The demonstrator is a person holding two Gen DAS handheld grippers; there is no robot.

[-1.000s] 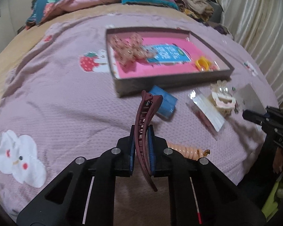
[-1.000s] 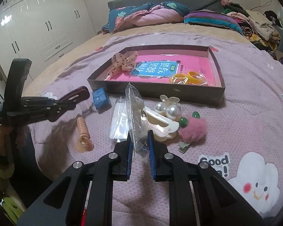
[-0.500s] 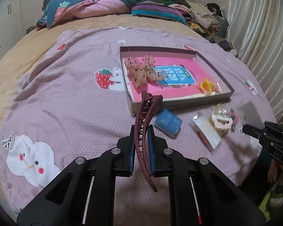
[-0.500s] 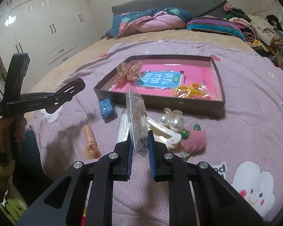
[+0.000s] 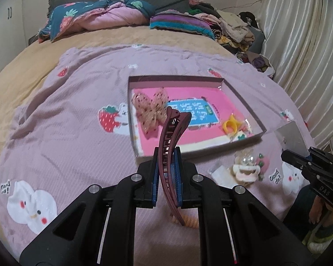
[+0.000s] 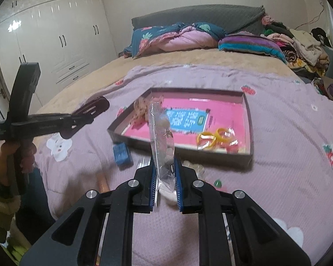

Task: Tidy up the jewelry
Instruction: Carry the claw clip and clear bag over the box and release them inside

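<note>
the dark red hair clip (image 5: 169, 148) stands nearly upright in my left gripper (image 5: 166, 173), jaws pinched tight on its middle, its beak end reaching up in front of the tray. the clear plastic packet (image 6: 161, 139) with a small trinket inside sits in my right gripper (image 6: 165, 181), jaws closed on its lower part, the top standing free. both are held above the bed, short of the shallow tray (image 5: 242, 98) with the pink floor, which already carries a dotted bow (image 5: 151, 108) and yellow rings (image 6: 213, 138). i judge this as the carry step: two pieces lifted, neither delivered. next i need to bring each one over the tray's near wall and lower it onto a bare patch of pink before letting go, keeping the two grippers apart. a pearl clip (image 5: 246, 166), a blue box (image 6: 121, 154) and a coiled peach hair tie (image 5: 188, 220) lie on the purple blanket (image 5: 66, 133), waiting.
</note>
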